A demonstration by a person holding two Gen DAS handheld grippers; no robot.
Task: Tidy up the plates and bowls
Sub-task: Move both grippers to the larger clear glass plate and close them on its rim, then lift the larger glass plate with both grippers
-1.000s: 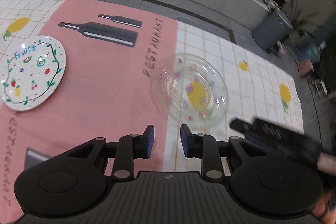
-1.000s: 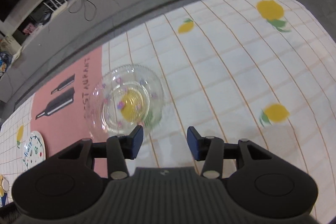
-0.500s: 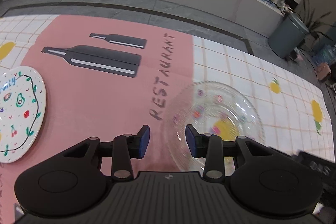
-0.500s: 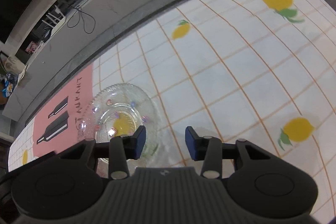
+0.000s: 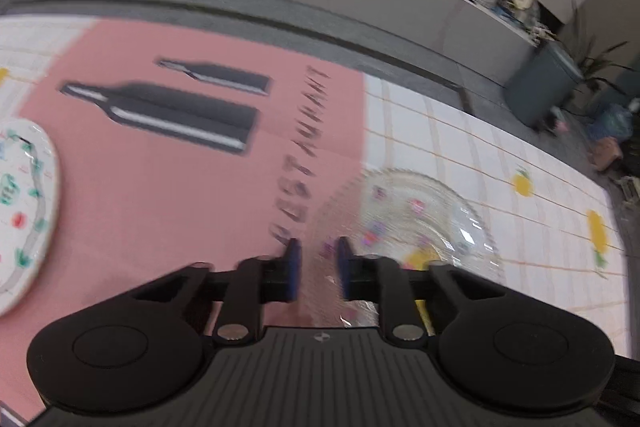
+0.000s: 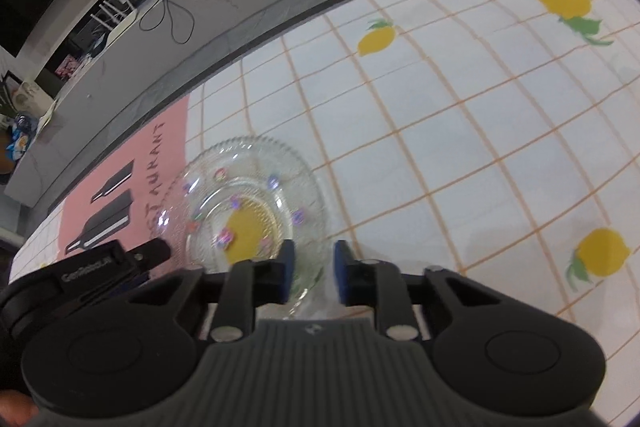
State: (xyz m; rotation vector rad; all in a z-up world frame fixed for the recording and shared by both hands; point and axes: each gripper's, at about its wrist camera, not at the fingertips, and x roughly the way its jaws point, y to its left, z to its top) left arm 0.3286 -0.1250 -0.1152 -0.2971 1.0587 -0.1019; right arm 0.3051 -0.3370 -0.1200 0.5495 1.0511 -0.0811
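Lemon-print tablecloth [image 6: 460, 131] (pink mat [image 5: 160, 195] alongside).

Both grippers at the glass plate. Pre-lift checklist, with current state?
1. Left gripper on glass plate rim: ok; jaws just closed, rim between them.
2. Right gripper on the opposite rim of the plate: ok; jaws just closed, rim between them.
3. Pads firmly pressing glass: cannot tell, a gap shows between them.
4. Nothing resting on the plate: ok.
5. Fruit-print plate apart from it: ok.
6. Tablecloth flat around it: ok.
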